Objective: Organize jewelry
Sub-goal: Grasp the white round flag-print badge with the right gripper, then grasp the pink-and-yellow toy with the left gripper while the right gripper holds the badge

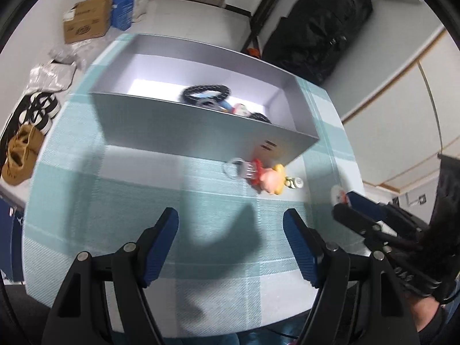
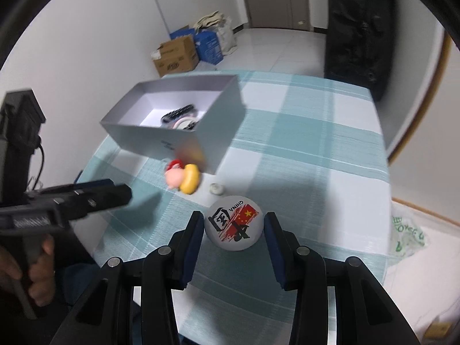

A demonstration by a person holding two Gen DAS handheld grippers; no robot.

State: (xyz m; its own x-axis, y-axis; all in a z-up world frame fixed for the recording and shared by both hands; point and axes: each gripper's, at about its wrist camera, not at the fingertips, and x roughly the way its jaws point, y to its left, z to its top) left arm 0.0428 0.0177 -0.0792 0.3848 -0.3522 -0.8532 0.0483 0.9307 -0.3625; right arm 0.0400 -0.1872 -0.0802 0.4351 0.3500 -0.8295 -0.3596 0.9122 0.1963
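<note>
The right gripper (image 2: 233, 237) brackets a round badge (image 2: 233, 222) with jaws apart, beyond it a figurine keychain (image 2: 184, 178) beside the grey box (image 2: 161, 141)

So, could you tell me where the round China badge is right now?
In the right wrist view, the badge lies on the tablecloth between the open right gripper's fingers.

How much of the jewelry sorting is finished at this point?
Partly done: the grey open box already holds a black beaded bracelet and other pieces. In hand: the open right tool brackets the round white China-flag badge, not gripping. Left on the checked tablecloth: the cartoon figure keychain and a small white piece.
</note>
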